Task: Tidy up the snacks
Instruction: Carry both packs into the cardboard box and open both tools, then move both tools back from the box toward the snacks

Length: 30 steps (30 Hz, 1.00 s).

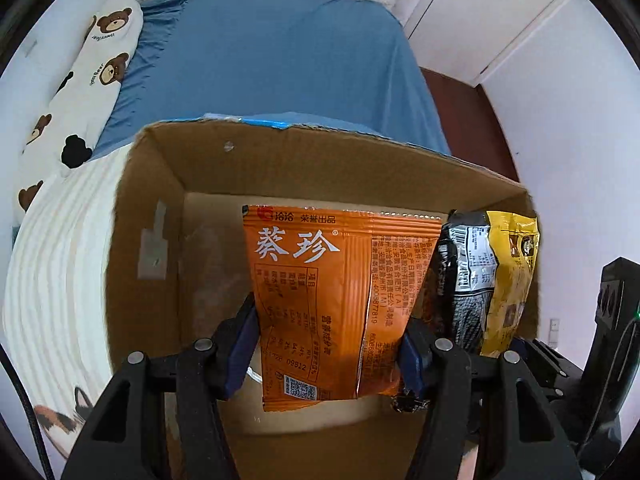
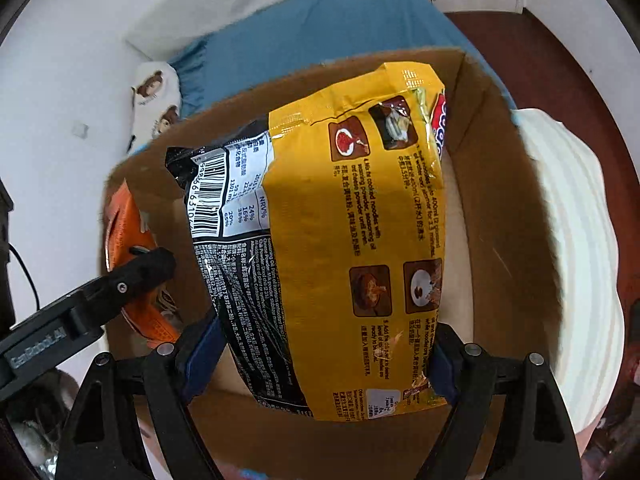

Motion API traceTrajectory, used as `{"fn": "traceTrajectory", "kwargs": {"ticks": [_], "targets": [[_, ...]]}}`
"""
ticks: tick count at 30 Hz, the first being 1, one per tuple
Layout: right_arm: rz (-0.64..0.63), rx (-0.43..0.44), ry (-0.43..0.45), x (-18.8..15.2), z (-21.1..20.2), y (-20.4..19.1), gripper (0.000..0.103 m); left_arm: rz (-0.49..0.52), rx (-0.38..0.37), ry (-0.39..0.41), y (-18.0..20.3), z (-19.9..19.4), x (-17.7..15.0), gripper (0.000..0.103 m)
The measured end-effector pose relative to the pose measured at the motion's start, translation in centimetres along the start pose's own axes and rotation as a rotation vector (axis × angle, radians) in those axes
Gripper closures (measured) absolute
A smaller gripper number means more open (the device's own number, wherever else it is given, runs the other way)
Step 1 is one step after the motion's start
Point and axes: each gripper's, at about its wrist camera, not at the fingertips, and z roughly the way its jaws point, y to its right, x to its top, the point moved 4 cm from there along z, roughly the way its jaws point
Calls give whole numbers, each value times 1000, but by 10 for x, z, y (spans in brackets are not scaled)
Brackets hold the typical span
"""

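Left wrist view shows the open brown cardboard box [image 1: 160, 184] below both packets. At three o'clock, the right gripper [image 2: 320, 364] clamps the yellow-and-black noodle packet [image 2: 344, 240]; the left gripper [image 1: 330, 354] pinches the orange seed sachet [image 1: 332, 300]. Each should be lowered clear of the walls before release.

cardboard box [image 1: 160, 184] open-topped, left half seemingly free, 2 held packets crowding right

We see a brown cardboard box [image 1: 160, 208] with rough, torn edges and a dull inside. In the box, the orange packet [image 1: 332, 300] is thin, shiny plastic with creases. Next to it, the yellow and black packet [image 2: 340, 220] is glossy and crinkled. Behind the box, the blue sheet [image 1: 272, 56] is soft, smooth cloth.
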Motion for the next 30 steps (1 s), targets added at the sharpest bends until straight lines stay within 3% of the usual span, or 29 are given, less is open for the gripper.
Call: {"fn": "traceTrajectory", "kwargs": {"ticks": [3,6,7,9,10,18,30], "targets": [[-12,-15,-20,1,18,-1,16,2,62,-12,-2,17,9,44],[-30,-16,-52,6,33,1,15,18,52,-24,-5,30,20,41],[-35,-21,-66,10,39,2,15,21,58,-24,-4,31,21,38],[-59,-36,-74,17,45,4,6,30,63,-24,-4,33,22,16],[-67,-47,-69,19,46,6,4,32,70,-24,-5,34,23,13],[-125,-103,28,18,22,16,3,44,96,34,-5,21,5,13],[-187,-170,193,-60,-60,-11,3,66,135,180,4,-41,-51,13]]}}
